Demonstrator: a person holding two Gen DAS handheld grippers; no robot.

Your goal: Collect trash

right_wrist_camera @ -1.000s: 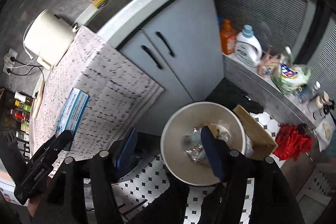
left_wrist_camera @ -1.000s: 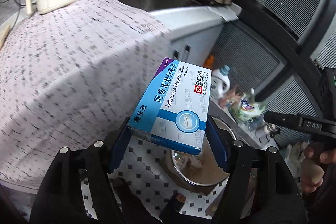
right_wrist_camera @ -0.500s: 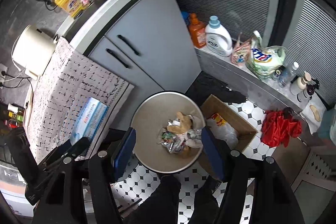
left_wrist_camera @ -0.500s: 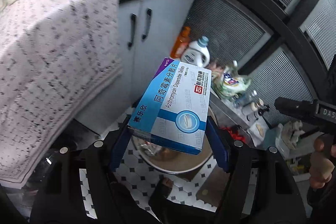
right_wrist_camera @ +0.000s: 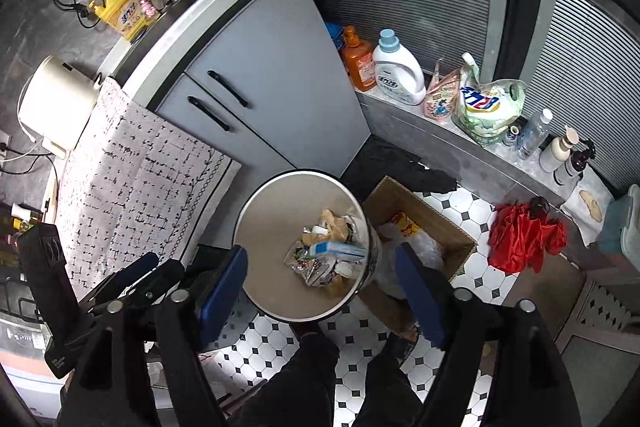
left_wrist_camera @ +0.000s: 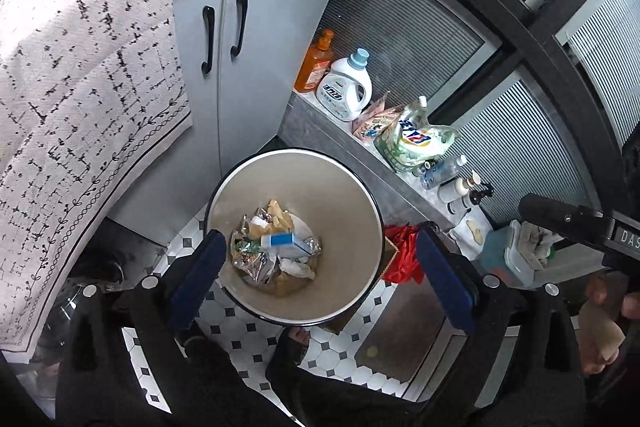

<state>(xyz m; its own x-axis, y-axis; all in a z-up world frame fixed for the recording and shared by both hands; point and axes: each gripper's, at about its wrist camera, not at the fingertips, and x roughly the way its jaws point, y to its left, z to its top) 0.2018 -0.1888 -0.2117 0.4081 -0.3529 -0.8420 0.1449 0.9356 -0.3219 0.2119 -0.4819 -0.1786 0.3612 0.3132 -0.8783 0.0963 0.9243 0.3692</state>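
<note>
A round trash bin (left_wrist_camera: 352,187) stands on the tiled floor below me; it also shows in the right wrist view (right_wrist_camera: 260,227). The blue and white medicine box (left_wrist_camera: 286,242) lies inside it on crumpled wrappers, also seen in the right wrist view (right_wrist_camera: 340,250). My left gripper (left_wrist_camera: 320,275) is open and empty, high above the bin. My right gripper (right_wrist_camera: 320,291) is open and empty, also above the bin.
A grey cabinet (left_wrist_camera: 248,67) and a table with a patterned cloth (left_wrist_camera: 80,87) stand to the left. A ledge holds detergent bottles (left_wrist_camera: 346,87) and bags. A cardboard box (right_wrist_camera: 424,223) and a red cloth (right_wrist_camera: 524,235) lie on the floor right of the bin.
My left gripper opened and let go of the medicine box, which fell into the bin. Both grippers swung further over the bin.
</note>
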